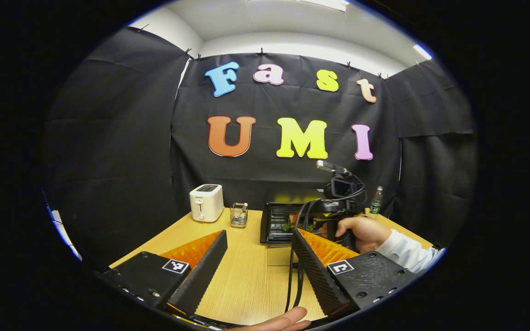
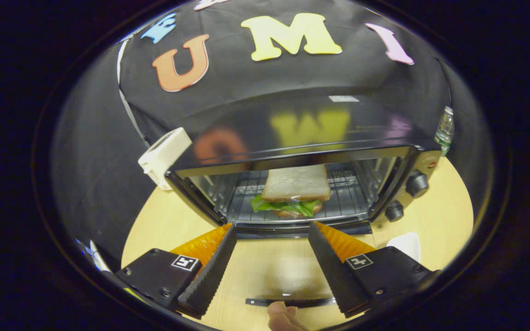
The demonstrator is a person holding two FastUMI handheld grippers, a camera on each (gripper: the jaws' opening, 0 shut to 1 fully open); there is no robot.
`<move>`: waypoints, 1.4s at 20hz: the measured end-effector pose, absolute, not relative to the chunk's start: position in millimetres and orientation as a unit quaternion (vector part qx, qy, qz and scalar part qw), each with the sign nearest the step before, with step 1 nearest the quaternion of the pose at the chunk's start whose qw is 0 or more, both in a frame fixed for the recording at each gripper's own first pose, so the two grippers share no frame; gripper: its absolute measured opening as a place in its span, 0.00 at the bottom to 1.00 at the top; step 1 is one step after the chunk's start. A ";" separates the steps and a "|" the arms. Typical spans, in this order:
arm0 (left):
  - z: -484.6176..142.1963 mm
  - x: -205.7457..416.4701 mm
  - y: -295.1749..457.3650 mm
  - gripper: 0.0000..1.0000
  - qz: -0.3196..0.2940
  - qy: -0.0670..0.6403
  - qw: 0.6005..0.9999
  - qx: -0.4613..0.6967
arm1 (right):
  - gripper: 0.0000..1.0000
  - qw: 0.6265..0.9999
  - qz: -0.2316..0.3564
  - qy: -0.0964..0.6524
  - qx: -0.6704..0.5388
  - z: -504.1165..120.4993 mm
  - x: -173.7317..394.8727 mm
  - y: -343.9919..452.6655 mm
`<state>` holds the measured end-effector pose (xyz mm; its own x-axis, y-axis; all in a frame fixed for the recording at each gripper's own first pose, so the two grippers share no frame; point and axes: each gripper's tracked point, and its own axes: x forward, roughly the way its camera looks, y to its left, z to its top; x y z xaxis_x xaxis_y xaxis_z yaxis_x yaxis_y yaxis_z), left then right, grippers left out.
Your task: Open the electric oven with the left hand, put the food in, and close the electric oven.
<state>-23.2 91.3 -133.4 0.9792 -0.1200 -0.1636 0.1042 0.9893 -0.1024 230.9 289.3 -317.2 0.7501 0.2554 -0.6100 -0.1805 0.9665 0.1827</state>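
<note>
Step in hand: the sandwich (image 2: 295, 192) sits on the rack inside the electric oven (image 2: 292, 151), straight ahead of the right tool (image 2: 272, 257); by my judgement only the closing is left.
Right tool: its fingers stand wide apart with nothing between them, just short of the oven mouth.
Left tool: the left tool (image 1: 258, 257) is also spread wide and holds nothing; it hangs over the counter (image 1: 246, 276), with the oven ahead and a little to its right.
Door: the glass door (image 2: 288, 285) lies folded down flat under the right tool, its handle nearest the camera, though the glass is hard to make out.
Risk, door: swung up fast, it could slam and jolt the sandwich off the rack.
Risk, tools: the right tool hovers over the door, so lifting the door before it backs away would knock them together.
Risk, cable: a cable (image 1: 292, 276) trails over the counter beside the left tool and could snag.
Nearby: a toaster (image 1: 206, 202) and a bottle (image 1: 375, 202) stand farther off.
Writing: none legible on the oven, toaster or bottle.
</note>
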 end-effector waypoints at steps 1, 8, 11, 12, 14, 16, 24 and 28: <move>-133.2 -20.7 91.3 0.94 -0.056 0.085 0.994 -0.048 | 1.00 0.936 0.126 0.321 0.065 -304.1 219.2 286.0; -141.7 5.1 71.0 0.93 -0.065 0.111 0.991 -0.046 | 1.00 0.973 0.125 0.178 0.074 -196.9 148.3 218.5; -152.8 25.9 61.1 0.93 -0.069 0.131 0.988 -0.043 | 0.89 0.982 0.127 0.128 0.055 -157.6 120.8 191.2; -158.9 32.5 54.1 0.94 -0.075 0.142 0.986 -0.046 | 0.89 0.984 0.125 0.114 0.051 -144.3 112.4 182.9; -168.9 44.0 42.8 0.94 -0.079 0.160 0.983 -0.054 | 0.89 0.989 0.114 0.088 0.042 -122.0 98.5 162.4; -183.8 55.2 31.4 0.94 -0.074 0.178 0.980 -0.052 | 1.00 0.995 0.085 0.053 0.028 -97.8 87.0 138.4; -276.7 64.0 -51.3 0.94 -0.139 0.280 0.949 -0.039 | 1.00 0.999 0.027 -0.039 0.001 -38.2 36.7 61.6; -322.3 55.1 -76.3 0.94 -0.152 0.331 0.931 -0.023 | 1.00 0.998 0.016 -0.061 0.013 -19.2 17.1 34.4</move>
<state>55.1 -76.3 -322.3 0.7342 -0.2982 -0.6099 0.2672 0.9528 -0.1442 17.1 34.4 -19.2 0.9920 0.0299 0.1226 -0.0331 0.9992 0.0245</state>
